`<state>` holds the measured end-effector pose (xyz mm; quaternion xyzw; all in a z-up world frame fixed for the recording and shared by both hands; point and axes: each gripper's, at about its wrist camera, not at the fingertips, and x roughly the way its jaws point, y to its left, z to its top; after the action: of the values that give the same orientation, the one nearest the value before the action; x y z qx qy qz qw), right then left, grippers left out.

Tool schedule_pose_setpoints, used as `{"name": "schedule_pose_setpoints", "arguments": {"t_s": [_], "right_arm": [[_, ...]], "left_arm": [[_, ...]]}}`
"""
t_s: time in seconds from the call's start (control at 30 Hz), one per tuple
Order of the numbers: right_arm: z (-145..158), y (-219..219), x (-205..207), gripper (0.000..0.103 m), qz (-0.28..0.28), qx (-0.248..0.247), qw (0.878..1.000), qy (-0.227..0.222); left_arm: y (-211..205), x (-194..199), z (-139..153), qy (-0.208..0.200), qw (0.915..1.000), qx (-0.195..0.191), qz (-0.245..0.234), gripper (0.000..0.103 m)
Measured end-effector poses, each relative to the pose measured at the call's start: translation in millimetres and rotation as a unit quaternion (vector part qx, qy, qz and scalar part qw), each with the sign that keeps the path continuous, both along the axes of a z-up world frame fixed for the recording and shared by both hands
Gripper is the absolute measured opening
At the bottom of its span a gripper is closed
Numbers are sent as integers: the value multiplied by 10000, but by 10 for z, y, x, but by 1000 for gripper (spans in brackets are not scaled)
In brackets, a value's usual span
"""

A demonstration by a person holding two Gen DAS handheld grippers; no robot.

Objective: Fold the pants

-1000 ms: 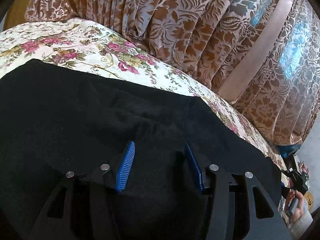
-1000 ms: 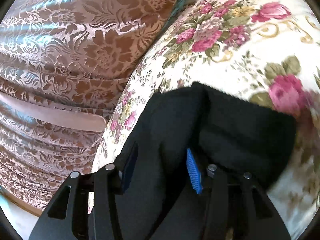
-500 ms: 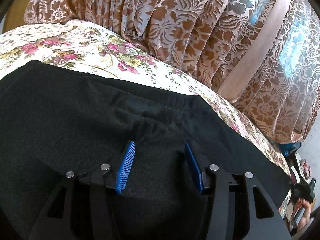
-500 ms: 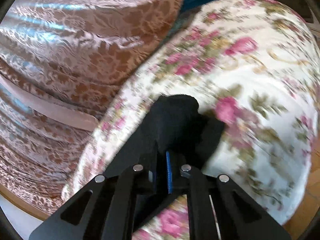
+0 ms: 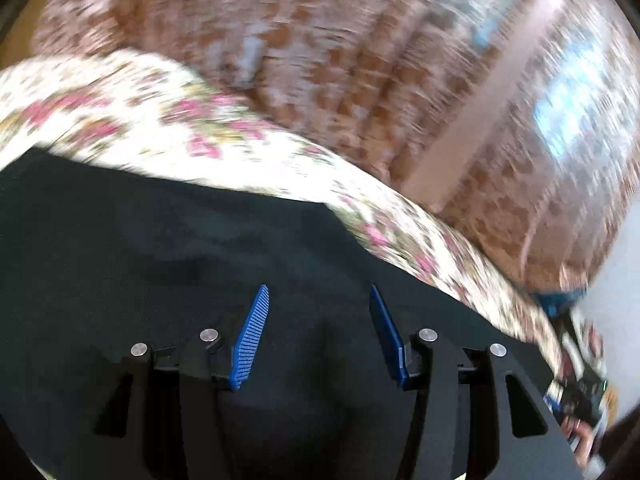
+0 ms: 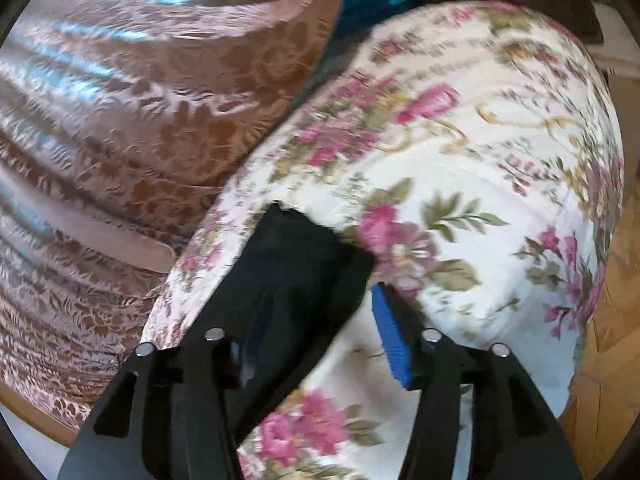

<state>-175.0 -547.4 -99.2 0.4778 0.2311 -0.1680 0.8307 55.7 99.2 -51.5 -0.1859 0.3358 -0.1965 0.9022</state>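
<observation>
Black, soft-knit pants [image 5: 168,264] lie spread across a bed covered in a cream sheet printed with pink roses [image 5: 132,120], beside brown damask curtains [image 5: 360,60] lit from behind. The left gripper [image 5: 318,334] hovers low over the broad dark cloth, its blue ribbed jaws spread wide with nothing between them; the left wrist view is smeared with motion blur. At the far end, a narrow end of the pants [image 6: 296,264] lies on the rose-printed sheet [image 6: 480,184] near the bed's edge. The right gripper [image 6: 316,332] stands there with its jaws parted, the black cloth lying against the left one and the right one over bare sheet. The curtains [image 6: 140,100] hang just beside the bed.
</observation>
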Motion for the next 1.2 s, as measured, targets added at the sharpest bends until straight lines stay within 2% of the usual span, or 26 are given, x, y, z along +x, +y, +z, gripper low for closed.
{"name": "schedule_pose_setpoints", "arguments": {"t_s": [0.07,0.17,0.2,0.23,0.27,0.33,0.47,0.53,0.57,0.67,0.77,0.83,1.03,1.13,1.2], "right_arm": [[-67,-89,61,63,120,288,9992,-239],[-84,-153,190,62,85,478,9984,-281],[-68,-152,233,56,70,415,9989,-194],[-48,-149,300,37,89,337,9994,-33],[-41,-152,330,30,125,371,9992,-38],[23,-147,312,22,97,305,9995,-41],[-2,-209,132,19,-213,373,9991,59],[-145,-217,99,19,-269,596,9978,91],[-194,-218,79,19,-294,653,9974,-29],[-162,-185,100,20,-237,455,9987,-31],[-196,-183,95,22,-245,508,9984,-104],[-237,-195,72,25,-269,647,9973,-240],[-208,-154,90,28,-185,455,9987,-157],[-199,-133,101,28,-166,360,9991,-124],[-197,-117,108,28,-157,295,9994,-107]], "left_arm": [[-275,36,1,-66,9987,339,-362,51],[-631,146,-108,168,9942,607,-876,51],[-725,172,-157,238,9925,707,-964,51],[-790,186,-197,291,9913,805,-1003,51],[-862,204,-238,342,9896,962,-1017,51],[-901,206,-250,339,9889,1074,-967,51],[-875,217,-277,455,9887,1058,-960,53],[-893,220,-289,442,9879,1110,-987,53],[-905,215,-293,424,9873,1170,-990,53],[-936,242,-254,521,9866,1230,-935,53],[-883,331,-137,671,9904,845,-865,53],[-858,396,-73,676,9921,750,-740,53],[-819,853,-79,664,9889,1239,-489,53],[-787,1136,-195,805,9880,1242,-443,51],[-802,1252,-262,737,9874,1337,-413,51]]}}
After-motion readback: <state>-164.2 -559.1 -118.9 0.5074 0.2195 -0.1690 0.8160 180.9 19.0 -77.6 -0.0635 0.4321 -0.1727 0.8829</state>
